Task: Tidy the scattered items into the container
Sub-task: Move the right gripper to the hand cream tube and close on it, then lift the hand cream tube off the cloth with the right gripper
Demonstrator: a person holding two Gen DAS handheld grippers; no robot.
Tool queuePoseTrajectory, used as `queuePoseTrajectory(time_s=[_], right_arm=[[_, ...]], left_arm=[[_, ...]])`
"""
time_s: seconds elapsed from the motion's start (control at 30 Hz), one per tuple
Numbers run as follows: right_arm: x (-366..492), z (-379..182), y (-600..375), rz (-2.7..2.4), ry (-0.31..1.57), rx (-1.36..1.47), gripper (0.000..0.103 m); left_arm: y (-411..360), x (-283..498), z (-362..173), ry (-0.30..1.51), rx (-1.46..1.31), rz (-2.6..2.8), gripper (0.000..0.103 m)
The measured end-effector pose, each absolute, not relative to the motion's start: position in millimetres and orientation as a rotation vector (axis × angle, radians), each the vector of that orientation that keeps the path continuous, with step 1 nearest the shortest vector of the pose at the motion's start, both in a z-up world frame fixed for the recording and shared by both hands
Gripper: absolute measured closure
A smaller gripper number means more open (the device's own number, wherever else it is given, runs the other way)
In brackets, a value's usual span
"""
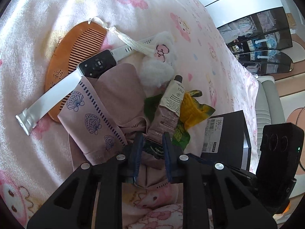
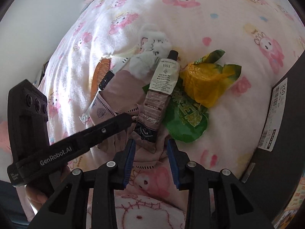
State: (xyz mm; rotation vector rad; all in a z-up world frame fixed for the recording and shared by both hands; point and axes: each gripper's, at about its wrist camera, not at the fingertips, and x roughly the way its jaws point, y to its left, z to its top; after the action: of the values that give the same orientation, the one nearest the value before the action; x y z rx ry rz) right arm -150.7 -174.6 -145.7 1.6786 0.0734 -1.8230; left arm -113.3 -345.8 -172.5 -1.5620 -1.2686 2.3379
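On a bed under a pink cartoon-print blanket (image 1: pixel 57 9) the scattered things lie in one loose heap. A wooden comb (image 1: pixel 76 57) with a white tassel lies on the far-left side of it, and a watch (image 1: pixel 98 64) with a white strap lies across the comb. Beside them is pink folded cloth (image 1: pixel 118 95) with a shell print, and a white plush toy (image 1: pixel 158 68) sits at the heap's far side. A cream tube (image 1: pixel 169 105) lies over the cloth and over a green and yellow wrapper (image 1: pixel 192 105). The black box (image 1: pixel 226 133), bearing a white barcode label, stands at the right edge of the bed, just beside the wrapper. The left gripper (image 1: pixel 151 143) has its blue-padded jaws spread either side of the tube's crimped end, not closed on it, low over the cloth. The right gripper (image 2: pixel 151 152) is also released, jaws apart just short of the same tube end (image 2: pixel 148 131), with cloth beneath; in its view the left gripper reaches in from the left, its tip touching the cloth beside the tube.
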Motion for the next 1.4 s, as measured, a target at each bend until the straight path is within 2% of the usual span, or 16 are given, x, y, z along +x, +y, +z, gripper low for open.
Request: queuePoseTrajectory(time_s=[0.1, 0.37, 0.57, 0.73, 0.9, 1.03, 1.27, 1.33, 1.37, 1.4], right_arm=[[-152.4, -157.5, -178.7, -1.802, 0.055, 1.706, 0.063], [-160.9, -183.0, -185.0, -1.670, -0.074, 1.780, 0.063], [-150.9, -158.1, -196.8, -1.622, -0.048, 1.654, 0.074], [-165.6, -120.4, -184.8, -1.877, 0.039, 1.544, 0.074], [-180.5, -121.9, -166.7, -1.920, -0.052, 1.587, 0.074], [-184.6, -129.3, -153.7, -1.926, -0.113, 1.611, 0.074], [-199.1, -134.8, -158.4, -1.940, -0.141, 1.637, 0.072], [-211.2, -142.3, -166.2, -1.922, -0.114, 1.672, 0.062], [-218.5, -147.1, -170.5, -1.922, -0.092, 1.695, 0.061], [-224.7, -150.4, -173.8, -1.930, -0.077, 1.717, 0.061]], left_arm=[[-345.8, -118.4, -182.4, -1.269, -1.605, 2.304, 0.084], [-354.6, -111.0, -194.0, -1.408, -1.598, 2.183, 0.083], [-374.5, -89.8, -168.4, -1.473, -1.487, 2.220, 0.082], [-385.1, -90.9, -156.3, -1.426, -1.499, 2.255, 0.082], [-362.0, -97.4, -183.4, -1.441, -1.578, 2.130, 0.066], [-352.0, -101.2, -198.9, -1.437, -1.650, 2.084, 0.066], [-358.9, -95.4, -204.5, -1.604, -1.557, 2.159, 0.061], [-355.5, -98.2, -209.7, -1.603, -1.567, 2.181, 0.066], [-356.1, -97.7, -209.1, -1.606, -1.554, 2.187, 0.070], [-358.8, -96.3, -206.6, -1.608, -1.523, 2.204, 0.079]])
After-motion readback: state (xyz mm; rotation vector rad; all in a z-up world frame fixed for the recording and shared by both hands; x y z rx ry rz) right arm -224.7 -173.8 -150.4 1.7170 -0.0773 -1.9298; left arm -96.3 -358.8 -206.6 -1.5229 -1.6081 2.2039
